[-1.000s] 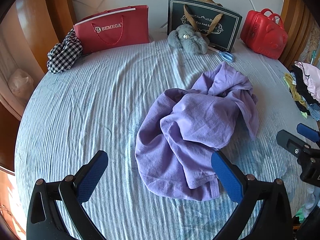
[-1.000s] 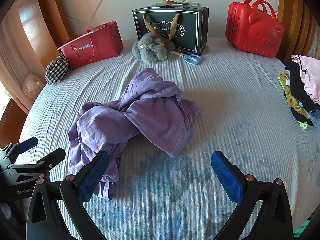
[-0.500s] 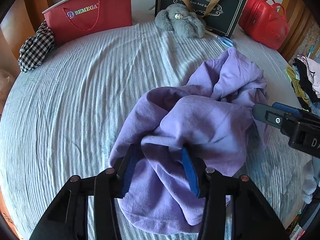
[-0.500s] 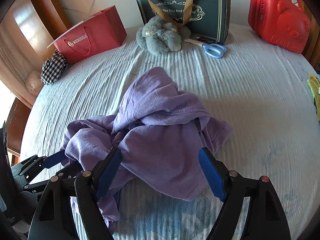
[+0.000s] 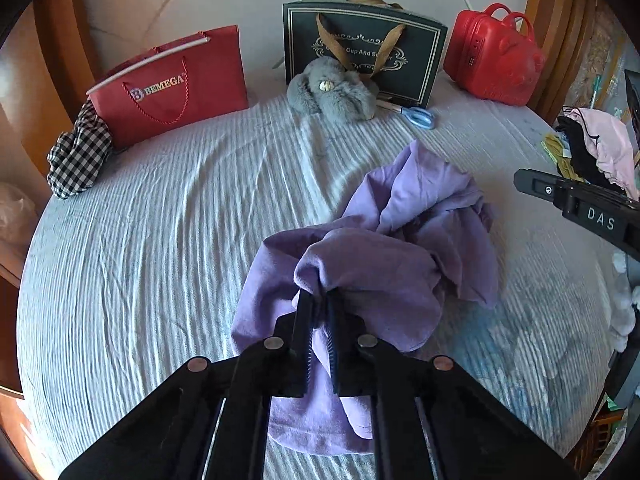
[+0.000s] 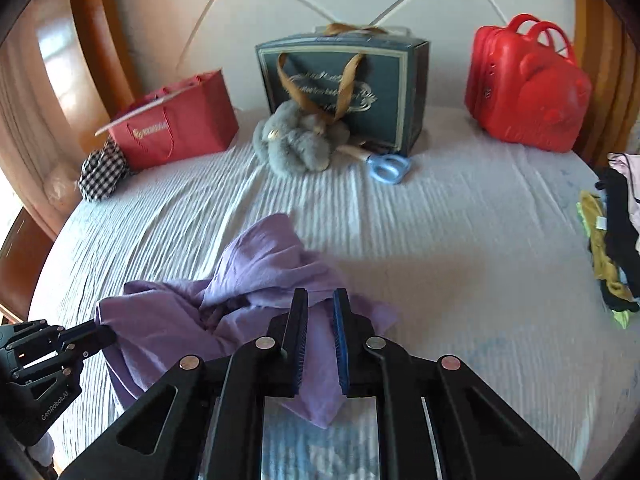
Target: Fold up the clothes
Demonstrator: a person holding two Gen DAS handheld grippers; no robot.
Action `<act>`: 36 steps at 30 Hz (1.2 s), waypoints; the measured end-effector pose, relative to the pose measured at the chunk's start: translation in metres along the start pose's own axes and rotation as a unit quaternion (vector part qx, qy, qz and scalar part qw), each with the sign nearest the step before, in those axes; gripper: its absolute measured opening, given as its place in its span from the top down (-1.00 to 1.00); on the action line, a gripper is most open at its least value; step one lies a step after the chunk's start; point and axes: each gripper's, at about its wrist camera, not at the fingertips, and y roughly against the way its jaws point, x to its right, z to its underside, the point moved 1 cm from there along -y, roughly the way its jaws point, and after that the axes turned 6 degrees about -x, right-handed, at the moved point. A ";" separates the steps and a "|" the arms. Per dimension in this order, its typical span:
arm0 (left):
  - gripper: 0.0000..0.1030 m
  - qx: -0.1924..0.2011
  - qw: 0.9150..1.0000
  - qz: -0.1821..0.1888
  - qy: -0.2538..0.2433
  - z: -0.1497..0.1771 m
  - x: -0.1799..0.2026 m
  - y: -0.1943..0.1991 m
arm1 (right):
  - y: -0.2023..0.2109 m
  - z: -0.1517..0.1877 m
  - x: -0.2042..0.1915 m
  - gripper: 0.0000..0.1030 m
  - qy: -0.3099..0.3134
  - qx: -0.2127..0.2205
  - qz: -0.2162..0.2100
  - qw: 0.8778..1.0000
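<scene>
A crumpled purple garment (image 5: pixel 384 256) lies on the light blue striped bed cover (image 5: pixel 160 240); it also shows in the right wrist view (image 6: pixel 256 280). My left gripper (image 5: pixel 318 298) is shut on a raised fold of the garment's near left part. My right gripper (image 6: pixel 320 296) has its jaws nearly closed with a narrow gap, over the garment's right part; I cannot tell whether cloth is pinched between them. The left gripper (image 6: pixel 92 334) also shows at the left edge of the right wrist view, holding the cloth.
Along the headboard stand a red paper bag (image 5: pixel 172 84), a dark gift bag (image 5: pixel 360 48), a grey plush toy (image 5: pixel 332 92), blue scissors (image 5: pixel 418 114) and a red case (image 5: pixel 496 64). A checkered cloth (image 5: pixel 78 152) lies left. A clothes pile (image 6: pixel 616 232) lies right.
Both grippers moved onto the purple garment and closed from wide open. The left one took hold of a fold and lifted it slightly; the right one narrowed over the right part.
</scene>
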 end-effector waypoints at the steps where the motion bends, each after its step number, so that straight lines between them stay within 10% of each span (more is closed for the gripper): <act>1: 0.88 0.007 1.000 0.006 -0.002 0.001 0.001 0.008 | 0.011 0.001 0.008 0.76 -0.012 0.007 -0.005 1.000; 3: 0.79 0.021 1.000 0.012 0.003 0.004 -0.001 0.024 | 0.027 0.005 0.019 0.76 -0.025 0.010 -0.023 0.999; 7: -0.10 0.046 0.999 -0.010 0.010 0.003 -0.006 0.037 | 0.035 0.018 0.017 0.40 -0.015 0.008 -0.024 1.000; 14: -0.10 0.017 0.999 -0.022 0.035 0.003 -0.029 0.003 | 0.000 0.026 -0.007 -0.53 0.001 -0.037 -0.054 0.998; 23: -0.10 -0.009 0.998 -0.018 0.058 -0.015 -0.048 -0.053 | -0.069 0.021 -0.047 -0.52 0.019 -0.097 -0.068 0.993; 25: -0.07 -0.026 0.998 -0.003 0.050 -0.020 -0.044 -0.065 | -0.089 0.023 -0.054 -0.17 0.029 -0.115 -0.060 0.991; 26: 0.04 -0.037 0.998 0.003 0.042 -0.022 -0.041 -0.071 | -0.101 0.025 -0.056 0.40 0.030 -0.133 -0.060 0.989; 27: 0.76 -0.049 0.998 0.009 0.031 -0.023 -0.037 -0.077 | -0.111 0.025 -0.057 0.58 0.031 -0.150 -0.053 0.987; 28: 0.97 -0.050 0.998 0.006 0.029 -0.024 -0.036 -0.077 | -0.115 0.025 -0.056 0.63 0.037 -0.152 -0.045 0.987; 36: 0.97 0.021 0.999 -0.014 0.036 -0.043 -0.054 -0.011 | 0.007 -0.010 0.015 0.93 0.010 0.023 0.061 0.998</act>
